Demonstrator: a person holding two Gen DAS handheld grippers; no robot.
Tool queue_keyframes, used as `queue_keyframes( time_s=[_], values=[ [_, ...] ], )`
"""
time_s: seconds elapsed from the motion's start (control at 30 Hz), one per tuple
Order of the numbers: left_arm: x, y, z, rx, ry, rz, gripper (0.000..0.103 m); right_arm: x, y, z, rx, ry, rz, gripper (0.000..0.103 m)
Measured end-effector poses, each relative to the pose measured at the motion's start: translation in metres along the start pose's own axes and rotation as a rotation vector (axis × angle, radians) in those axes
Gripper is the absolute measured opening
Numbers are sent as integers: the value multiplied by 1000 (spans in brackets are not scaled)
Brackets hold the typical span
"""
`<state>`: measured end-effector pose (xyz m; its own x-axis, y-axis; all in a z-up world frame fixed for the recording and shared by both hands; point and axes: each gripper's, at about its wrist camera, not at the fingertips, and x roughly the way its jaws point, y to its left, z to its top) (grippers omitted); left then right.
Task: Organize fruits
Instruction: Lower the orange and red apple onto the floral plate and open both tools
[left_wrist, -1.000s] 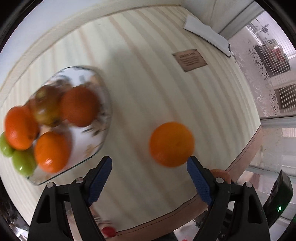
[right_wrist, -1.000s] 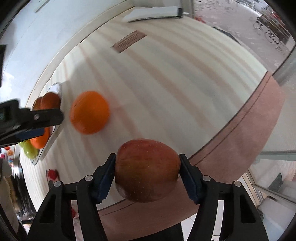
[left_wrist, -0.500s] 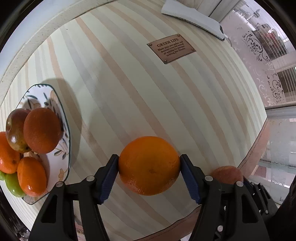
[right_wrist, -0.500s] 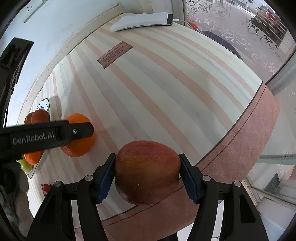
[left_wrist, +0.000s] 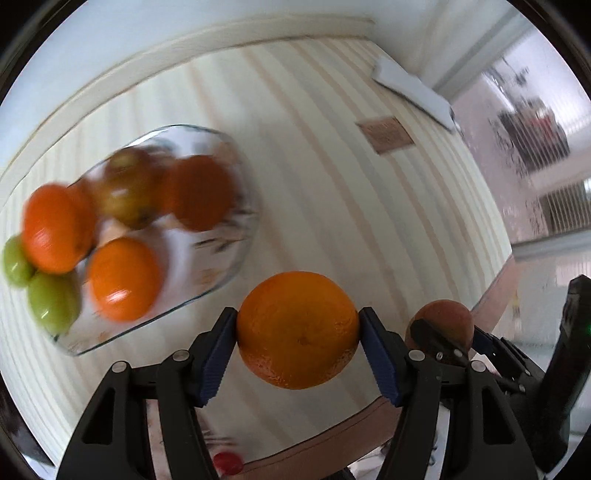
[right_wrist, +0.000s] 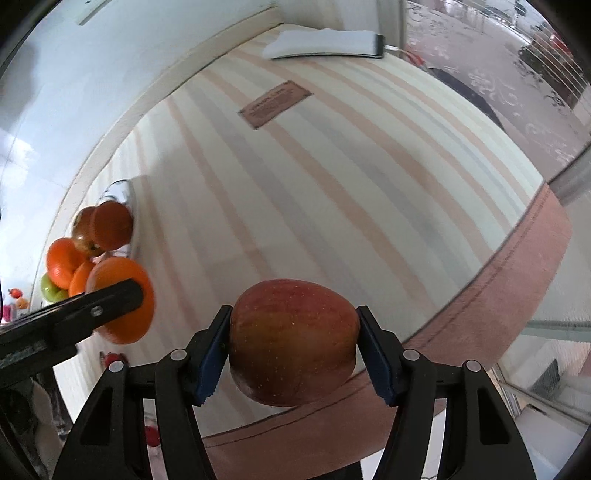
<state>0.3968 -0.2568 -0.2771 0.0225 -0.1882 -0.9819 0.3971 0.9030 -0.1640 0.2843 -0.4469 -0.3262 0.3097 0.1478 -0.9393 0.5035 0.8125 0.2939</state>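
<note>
Between the blue pads of the left gripper (left_wrist: 298, 345), low in the frame's centre, sat the orange (left_wrist: 297, 329), pressed from both sides; its jaws had just closed on it. Up and left lay the plate (left_wrist: 236, 254) with blurred oranges and green fruit. The right gripper (right_wrist: 293, 350) likewise clamped the red apple (right_wrist: 293, 341), above the striped tablecloth (right_wrist: 332, 177).

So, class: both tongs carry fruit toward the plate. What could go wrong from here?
1. The patterned plate already holds a crowded pile, so the round orange in the left tongs may roll off.
2. The red apple in the right tongs follows close; the tongs could collide.
</note>
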Motion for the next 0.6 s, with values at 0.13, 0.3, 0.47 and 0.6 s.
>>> queue_keyframes(
  time_s=[0.13,0.3,0.47,0.6],
  values=[
    [-31,42,-10,-90,-63,7,64,4,28,7,-40,11,53,67],
    [-63,94,-16,-180,-122,55,64,6,80,18,-97,20,153,67],
    [-52,133,-15,-276,-107,76,64,14,131,29,-158,24,220,67],
    [-36,150,-15,-305,-81,94,64,33,168,36,-203,38,224,67]
  ],
)
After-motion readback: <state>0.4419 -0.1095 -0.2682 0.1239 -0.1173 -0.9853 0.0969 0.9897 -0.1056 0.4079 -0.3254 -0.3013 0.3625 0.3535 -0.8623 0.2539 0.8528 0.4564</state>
